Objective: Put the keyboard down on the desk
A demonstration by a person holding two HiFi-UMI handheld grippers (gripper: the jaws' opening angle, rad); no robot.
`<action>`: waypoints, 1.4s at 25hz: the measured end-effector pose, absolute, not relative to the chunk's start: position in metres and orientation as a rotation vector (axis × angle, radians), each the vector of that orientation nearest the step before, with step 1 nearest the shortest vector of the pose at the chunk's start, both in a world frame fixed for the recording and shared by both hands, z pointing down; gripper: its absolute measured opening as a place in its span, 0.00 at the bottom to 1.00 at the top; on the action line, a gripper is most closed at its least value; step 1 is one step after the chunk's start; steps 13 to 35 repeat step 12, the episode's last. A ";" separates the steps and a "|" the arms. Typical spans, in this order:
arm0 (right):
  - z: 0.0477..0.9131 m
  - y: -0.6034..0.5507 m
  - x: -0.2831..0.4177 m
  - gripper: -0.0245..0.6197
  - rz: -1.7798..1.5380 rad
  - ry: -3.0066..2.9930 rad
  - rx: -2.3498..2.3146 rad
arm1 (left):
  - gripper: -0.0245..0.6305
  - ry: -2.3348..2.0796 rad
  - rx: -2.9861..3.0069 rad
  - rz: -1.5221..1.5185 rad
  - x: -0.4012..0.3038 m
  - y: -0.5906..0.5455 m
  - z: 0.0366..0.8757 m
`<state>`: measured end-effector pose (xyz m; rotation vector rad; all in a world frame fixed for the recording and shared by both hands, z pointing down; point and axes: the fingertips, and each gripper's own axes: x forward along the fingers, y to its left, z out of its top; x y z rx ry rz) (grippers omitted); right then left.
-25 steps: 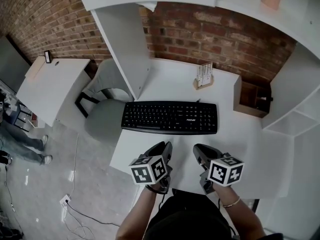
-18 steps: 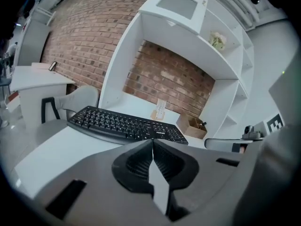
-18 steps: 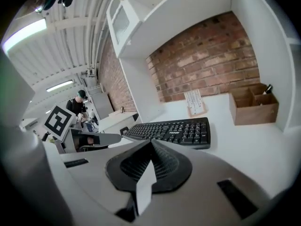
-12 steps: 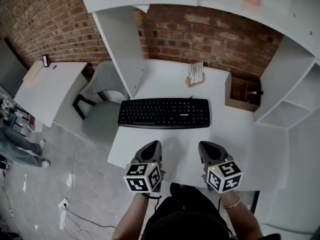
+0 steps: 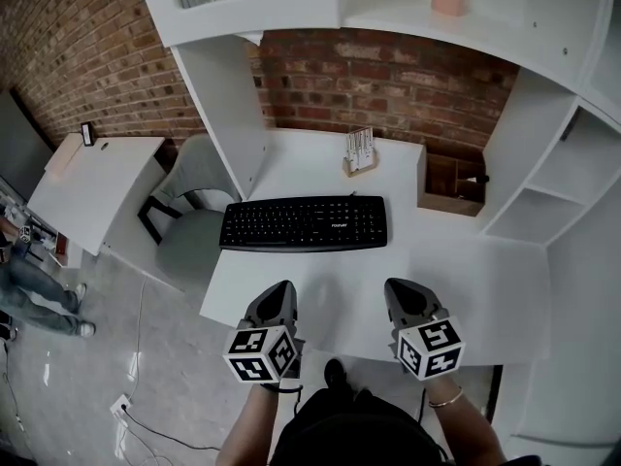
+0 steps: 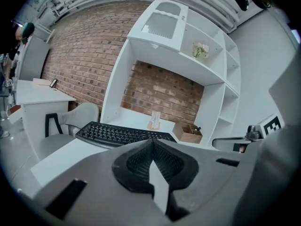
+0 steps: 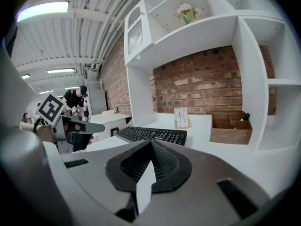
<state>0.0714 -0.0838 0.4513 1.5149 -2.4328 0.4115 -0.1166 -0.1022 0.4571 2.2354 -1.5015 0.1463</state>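
Holding the left tongs (image 5: 279,294) and right tongs (image 5: 400,297) over the near edge of the white bench (image 5: 466,270), both closed tight with nothing between. Farther back, lying flat on the bench and well apart from both: the black keyboard (image 5: 304,224), left of a wooden box (image 5: 451,184).
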 end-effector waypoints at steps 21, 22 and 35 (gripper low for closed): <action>0.440 -0.011 0.109 0.05 0.392 -2.463 1.534 | 0.05 -1.574 2.189 0.118 -0.098 -0.023 0.445; 0.440 -0.011 0.109 0.05 0.392 -2.463 1.534 | 0.05 -1.574 2.189 0.118 -0.098 -0.023 0.445; 0.440 -0.011 0.109 0.05 0.392 -2.463 1.534 | 0.05 -1.574 2.189 0.118 -0.098 -0.023 0.445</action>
